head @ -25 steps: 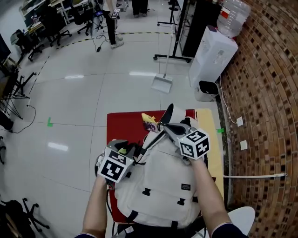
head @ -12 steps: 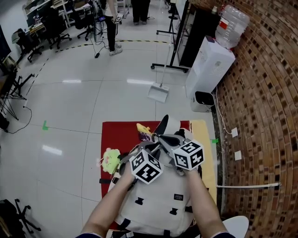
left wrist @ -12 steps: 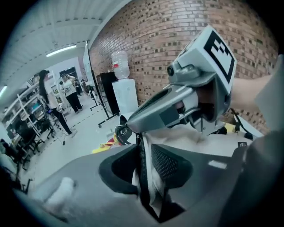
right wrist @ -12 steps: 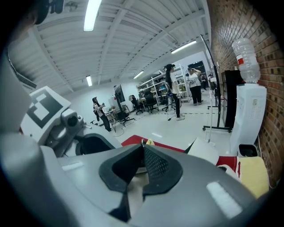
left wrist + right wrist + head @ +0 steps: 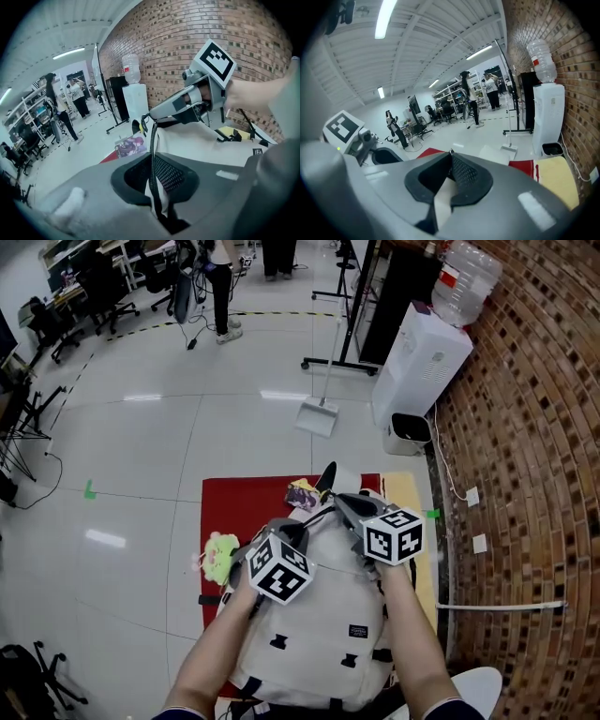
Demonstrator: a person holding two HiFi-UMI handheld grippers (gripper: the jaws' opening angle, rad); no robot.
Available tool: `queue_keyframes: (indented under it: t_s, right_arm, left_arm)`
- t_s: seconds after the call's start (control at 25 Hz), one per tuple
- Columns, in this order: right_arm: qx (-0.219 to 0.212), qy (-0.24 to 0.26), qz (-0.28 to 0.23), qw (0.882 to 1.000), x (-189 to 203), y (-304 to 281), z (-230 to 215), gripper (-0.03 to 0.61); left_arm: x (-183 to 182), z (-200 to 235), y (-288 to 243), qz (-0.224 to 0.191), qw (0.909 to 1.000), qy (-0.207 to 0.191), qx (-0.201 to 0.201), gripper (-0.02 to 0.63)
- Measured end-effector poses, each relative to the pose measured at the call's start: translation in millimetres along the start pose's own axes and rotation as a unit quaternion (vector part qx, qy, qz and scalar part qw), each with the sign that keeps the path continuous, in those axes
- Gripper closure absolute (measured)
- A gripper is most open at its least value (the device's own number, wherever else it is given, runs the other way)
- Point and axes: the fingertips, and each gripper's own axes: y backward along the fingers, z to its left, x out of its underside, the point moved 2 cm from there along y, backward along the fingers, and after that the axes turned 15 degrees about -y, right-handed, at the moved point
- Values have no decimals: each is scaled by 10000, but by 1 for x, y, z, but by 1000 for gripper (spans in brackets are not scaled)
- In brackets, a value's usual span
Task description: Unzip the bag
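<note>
A white backpack (image 5: 319, 615) lies on a red mat (image 5: 244, 507), with its top pointing away from me. My right gripper (image 5: 340, 500) is at the bag's top edge. In the right gripper view it (image 5: 444, 183) is shut on a fold of white bag fabric. My left gripper (image 5: 292, 524) sits just left of it on the bag's top. Its jaws (image 5: 157, 185) are closing on a thin black cord (image 5: 152, 145) and a bit of white fabric, and the pads press on both. The cord runs up to the right gripper's tip (image 5: 152, 114).
A yellow-green plush toy (image 5: 219, 555) lies on the mat left of the bag, and a colourful packet (image 5: 302, 493) lies beyond its top. Farther off are a dustpan (image 5: 317, 416), a water dispenser (image 5: 419, 367) and a brick wall (image 5: 534, 427). People stand far across the floor.
My left gripper has moved from the bag's left edge to its top middle, close beside the right gripper. The right gripper has kept its place on the bag's top.
</note>
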Motion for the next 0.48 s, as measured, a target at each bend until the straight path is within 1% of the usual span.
queue_keyframes:
  t_s: [0.24,0.48]
  right_arm:
    - [278,-560,-346,9974,7,21,-25,555]
    - [552,-822,-671,9928,12,55,-45,555]
  left_arm:
    - [6,2,6,-77,9999,113,-18,584]
    - [11,2,18,-153,9996,236,-21,584]
